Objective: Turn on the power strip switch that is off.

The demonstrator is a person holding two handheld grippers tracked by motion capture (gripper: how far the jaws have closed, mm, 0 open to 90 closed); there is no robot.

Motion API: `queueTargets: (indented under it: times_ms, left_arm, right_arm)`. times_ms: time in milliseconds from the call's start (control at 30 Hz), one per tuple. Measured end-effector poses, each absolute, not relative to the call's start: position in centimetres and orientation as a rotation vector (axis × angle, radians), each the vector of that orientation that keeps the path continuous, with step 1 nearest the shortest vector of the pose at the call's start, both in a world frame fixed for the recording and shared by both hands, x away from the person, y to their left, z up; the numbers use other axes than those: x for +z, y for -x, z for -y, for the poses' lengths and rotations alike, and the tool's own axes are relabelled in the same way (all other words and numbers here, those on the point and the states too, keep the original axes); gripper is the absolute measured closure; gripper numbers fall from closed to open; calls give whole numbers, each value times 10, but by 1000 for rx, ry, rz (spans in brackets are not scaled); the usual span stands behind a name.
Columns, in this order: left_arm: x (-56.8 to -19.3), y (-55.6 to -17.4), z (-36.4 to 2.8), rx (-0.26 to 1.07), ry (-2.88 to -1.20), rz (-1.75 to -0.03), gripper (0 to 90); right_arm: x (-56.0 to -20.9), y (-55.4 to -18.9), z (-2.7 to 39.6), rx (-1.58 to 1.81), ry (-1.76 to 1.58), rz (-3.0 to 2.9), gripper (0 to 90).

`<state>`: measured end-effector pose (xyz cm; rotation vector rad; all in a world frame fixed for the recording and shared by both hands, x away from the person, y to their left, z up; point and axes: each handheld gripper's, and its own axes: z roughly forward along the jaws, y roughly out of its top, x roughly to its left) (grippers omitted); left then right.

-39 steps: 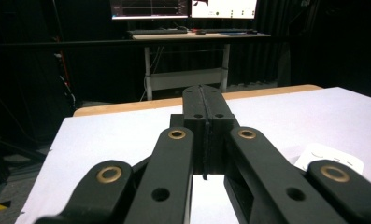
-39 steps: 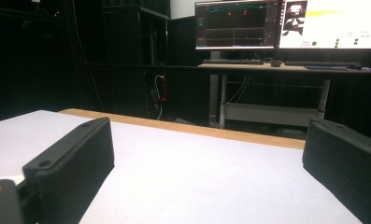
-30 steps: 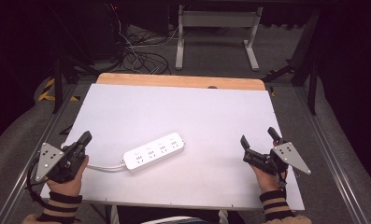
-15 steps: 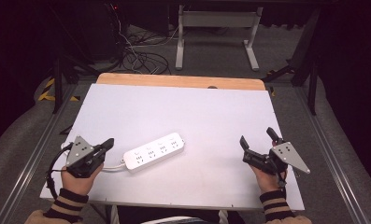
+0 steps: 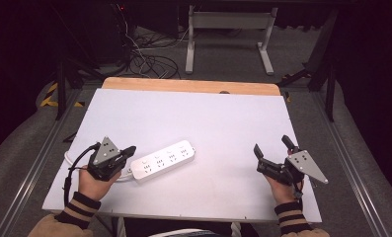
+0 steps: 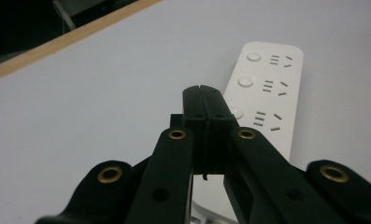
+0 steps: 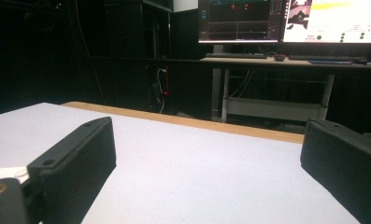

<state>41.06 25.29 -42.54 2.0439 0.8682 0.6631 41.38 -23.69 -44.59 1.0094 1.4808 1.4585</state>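
Beside the power strip (image 5: 163,160), the left tool (image 5: 128,150) is pressed together; right tool (image 5: 273,149) spread; a careless nudge could skid the strip across the desk (image 5: 208,118).

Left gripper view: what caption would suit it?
Shut black left gripper poised over a white plastic power strip on a white table.

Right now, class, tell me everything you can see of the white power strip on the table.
The power strip is a long white block with rounded corners, plastic by its look, lying flat on the white table, slanting from lower left to upper right in the high view. Its top carries a row of socket groups, each with a round button beside slotted holes. A white cable leaves its near left end. The left gripper, jaws shut, is at that end; whether it touches cannot be told.
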Motion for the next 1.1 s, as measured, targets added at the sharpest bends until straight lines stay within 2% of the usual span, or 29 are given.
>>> queueTargets:
  times_ms: [467, 600, 1100]
  left_arm:
    - [-422, -437, -210, 540, -2293, -915, 900]
    - [-425, -441, -210, 522, -2355, -933, 900]
    - [-438, -450, -212, 458, -2427, -964, 900]
  right_arm:
    - [-446, -414, 238, 1453, -1013, -1489, 43]
    - [-446, -414, 237, 1454, -1008, -1495, 44]
    - [-447, -415, 236, 1451, -1007, -1517, 49]
